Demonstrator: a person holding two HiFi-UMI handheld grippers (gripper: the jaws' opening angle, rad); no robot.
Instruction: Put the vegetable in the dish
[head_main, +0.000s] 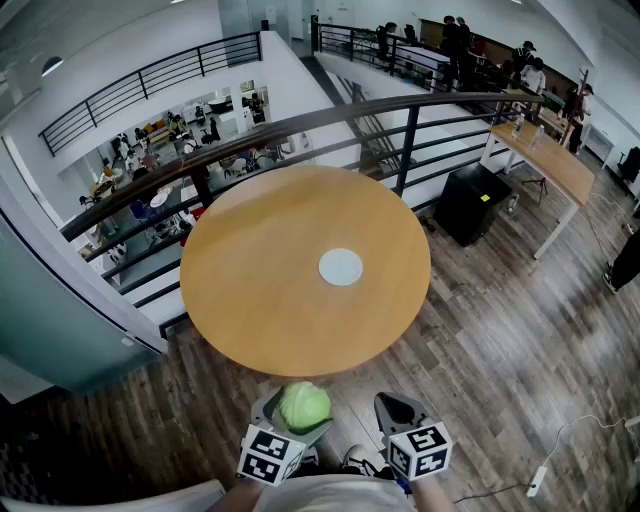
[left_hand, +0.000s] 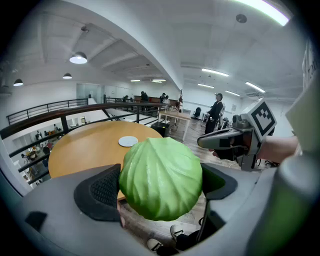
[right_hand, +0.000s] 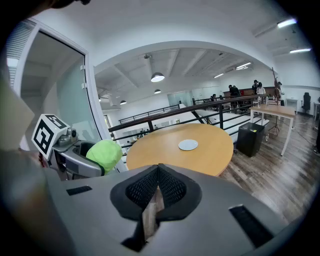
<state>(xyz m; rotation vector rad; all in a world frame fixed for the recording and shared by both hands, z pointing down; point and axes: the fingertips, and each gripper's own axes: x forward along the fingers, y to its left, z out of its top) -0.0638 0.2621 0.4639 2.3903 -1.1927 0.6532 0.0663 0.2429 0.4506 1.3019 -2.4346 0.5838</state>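
Left tool nearest: jaws wide, clamped on cabbage, held short of surface, above floor. Right tool beside it: jaws together, nothing between. Step, judged: carry. Next: reach forward to dish mid-surface, lower, release. Count: one cabbage, one dish, two tools.

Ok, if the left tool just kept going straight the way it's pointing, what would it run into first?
Probably the near edge of the round table, met by the cabbage that the left tool is clamped on. Height is unclear; it might pass over the tabletop toward the dish instead.
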